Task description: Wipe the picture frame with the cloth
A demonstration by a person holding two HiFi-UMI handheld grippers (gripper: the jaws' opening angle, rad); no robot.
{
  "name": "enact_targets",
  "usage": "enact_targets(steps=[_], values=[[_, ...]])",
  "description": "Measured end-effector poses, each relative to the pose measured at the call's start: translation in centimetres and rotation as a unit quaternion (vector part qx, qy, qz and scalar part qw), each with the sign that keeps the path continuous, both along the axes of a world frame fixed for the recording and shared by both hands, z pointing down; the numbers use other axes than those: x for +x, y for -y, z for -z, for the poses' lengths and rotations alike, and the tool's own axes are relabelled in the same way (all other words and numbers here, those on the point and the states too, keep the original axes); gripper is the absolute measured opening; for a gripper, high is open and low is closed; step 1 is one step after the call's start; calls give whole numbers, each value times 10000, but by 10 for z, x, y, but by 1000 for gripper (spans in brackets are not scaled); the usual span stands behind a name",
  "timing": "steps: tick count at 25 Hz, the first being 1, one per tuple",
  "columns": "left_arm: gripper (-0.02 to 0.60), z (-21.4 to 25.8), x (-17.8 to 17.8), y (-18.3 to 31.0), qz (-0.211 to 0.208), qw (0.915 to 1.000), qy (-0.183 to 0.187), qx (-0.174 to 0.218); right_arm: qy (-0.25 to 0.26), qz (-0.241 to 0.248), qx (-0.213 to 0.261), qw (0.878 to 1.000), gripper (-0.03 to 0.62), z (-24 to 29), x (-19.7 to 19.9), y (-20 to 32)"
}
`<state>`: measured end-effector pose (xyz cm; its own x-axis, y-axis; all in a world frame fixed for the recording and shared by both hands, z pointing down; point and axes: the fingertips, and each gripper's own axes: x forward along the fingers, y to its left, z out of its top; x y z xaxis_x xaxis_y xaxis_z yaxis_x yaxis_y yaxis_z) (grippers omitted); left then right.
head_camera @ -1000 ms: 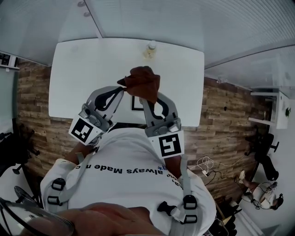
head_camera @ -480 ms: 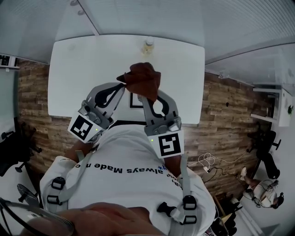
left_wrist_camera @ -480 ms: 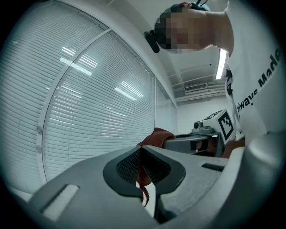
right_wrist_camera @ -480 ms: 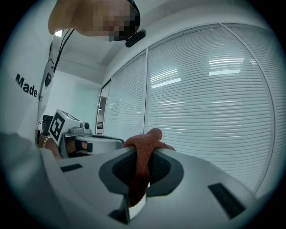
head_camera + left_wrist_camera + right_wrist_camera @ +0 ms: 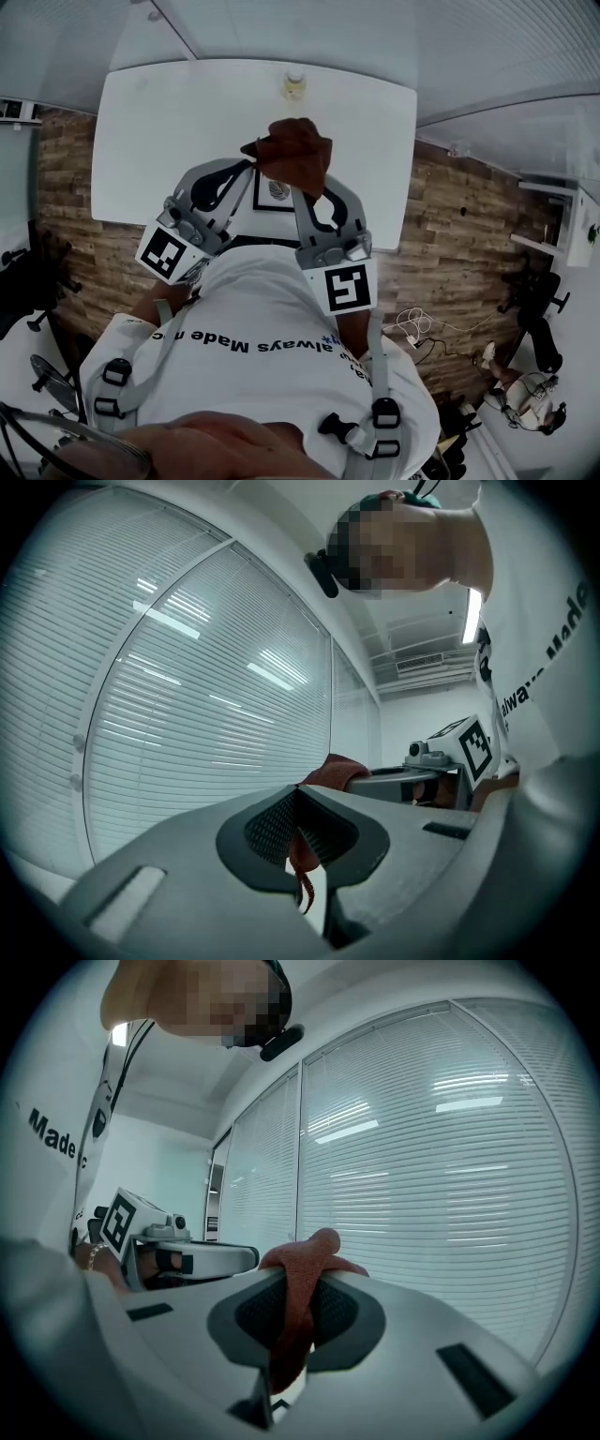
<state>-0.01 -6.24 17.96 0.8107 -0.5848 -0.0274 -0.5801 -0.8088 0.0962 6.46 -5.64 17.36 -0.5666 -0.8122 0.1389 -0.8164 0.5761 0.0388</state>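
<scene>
A reddish-brown cloth [image 5: 292,153] hangs bunched above the table, held from both sides. My left gripper [image 5: 249,167] is shut on its left edge; in the left gripper view a frayed strip of the cloth [image 5: 300,855] shows between the closed jaws. My right gripper [image 5: 300,191] is shut on a thick fold of the cloth [image 5: 298,1307]. The black-edged picture frame [image 5: 273,191] lies flat on the white table [image 5: 159,141], just below the cloth and between the two grippers, partly hidden by them.
A small pale bottle [image 5: 293,86] stands at the table's far edge, straight beyond the cloth. Window blinds [image 5: 187,696] fill the wall behind the table. The wooden floor [image 5: 66,244] shows on both sides, and the person's torso presses against the near edge.
Both grippers have lifted the cloth slightly farther over the table. More of the picture frame now shows beneath it. Neither grip has changed.
</scene>
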Motion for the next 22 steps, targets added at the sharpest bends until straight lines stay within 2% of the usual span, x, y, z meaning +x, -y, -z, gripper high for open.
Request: enact_targets(steps=[7, 13, 22], values=[[3, -44, 0, 10, 47, 9991, 304, -290, 7, 219, -401, 9990, 15, -46, -2, 11], [3, -83, -9, 19, 47, 9972, 450, -599, -270, 247, -880, 9954, 15, -96, -11, 20], [3, -167, -19, 36, -45, 9902, 797, -1148, -775, 387, -1230, 9886, 15, -181, -23, 44]])
